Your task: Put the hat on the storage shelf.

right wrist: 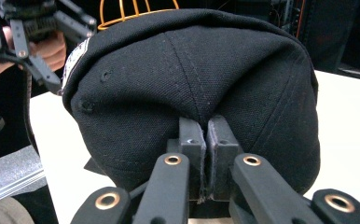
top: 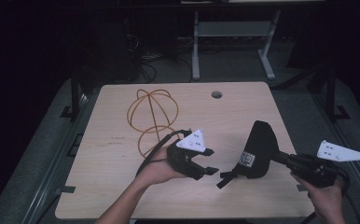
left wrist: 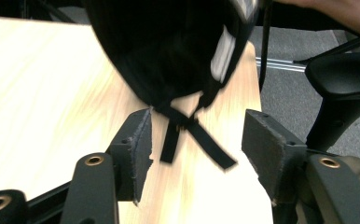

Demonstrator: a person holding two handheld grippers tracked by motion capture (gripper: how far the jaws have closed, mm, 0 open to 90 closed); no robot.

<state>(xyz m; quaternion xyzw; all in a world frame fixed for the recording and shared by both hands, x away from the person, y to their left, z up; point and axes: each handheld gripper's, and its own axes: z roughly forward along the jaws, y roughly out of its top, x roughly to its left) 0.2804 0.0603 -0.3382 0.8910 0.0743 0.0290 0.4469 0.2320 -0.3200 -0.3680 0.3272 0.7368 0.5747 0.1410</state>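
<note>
The black baseball cap [top: 258, 151] hangs above the desk's [top: 117, 140] near right area, its crown pinched by the right tool [right wrist: 205, 140]. The left tool [top: 205, 163], jaws spread, faces the dangling strap [left wrist: 194, 137]. Judged step: handover or strap grab; next, close squarely on the strap.

Left gripper [top: 205, 162]: black body, black linkage arms, brass-coloured rivets at pivots, flat dark grey pads with frayed edges on jaws. White three-cornered plate on top, small dark holes in it. Black cable looping off rear. Right gripper [top: 270, 157]: same black build, same brass rivets, white three-cornered plate, black cable trailing behind. Forearms bare, no sleeves in sight.
</note>
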